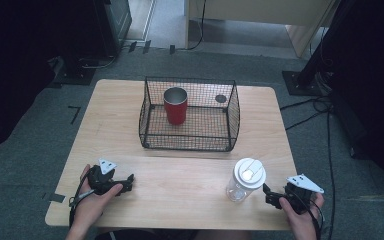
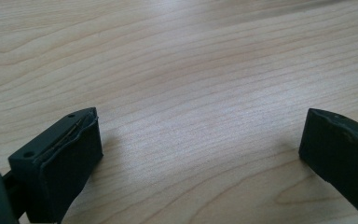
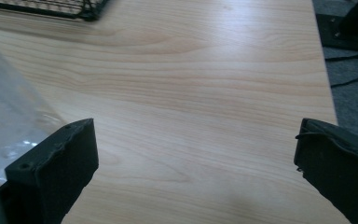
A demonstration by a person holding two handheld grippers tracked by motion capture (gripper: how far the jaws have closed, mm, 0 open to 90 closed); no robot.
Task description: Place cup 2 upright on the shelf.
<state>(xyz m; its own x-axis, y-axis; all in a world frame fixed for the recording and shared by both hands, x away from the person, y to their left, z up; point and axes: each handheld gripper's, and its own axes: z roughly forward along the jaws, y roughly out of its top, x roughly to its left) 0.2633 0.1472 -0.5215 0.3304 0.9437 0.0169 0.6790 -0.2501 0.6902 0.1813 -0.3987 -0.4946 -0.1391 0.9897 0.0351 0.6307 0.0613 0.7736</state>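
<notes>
A red metal cup (image 1: 175,105) stands upright inside a black wire basket (image 1: 234,117) at the middle back of the wooden table (image 1: 115,130). A clear plastic cup with a white lid (image 1: 245,179) stands near the front right; its blurred wall (image 3: 4,116) shows at the left of the right gripper view. My right gripper (image 1: 270,196) rests just right of that cup, open and empty (image 3: 196,158). My left gripper (image 1: 128,182) lies at the front left, open over bare wood (image 2: 200,149).
Grey carpet surrounds the table, with cables (image 1: 310,107) and a black stand base (image 1: 300,80) at the right, and another stand (image 1: 77,70) at the back left. A basket corner (image 3: 86,11) shows at the top left of the right gripper view.
</notes>
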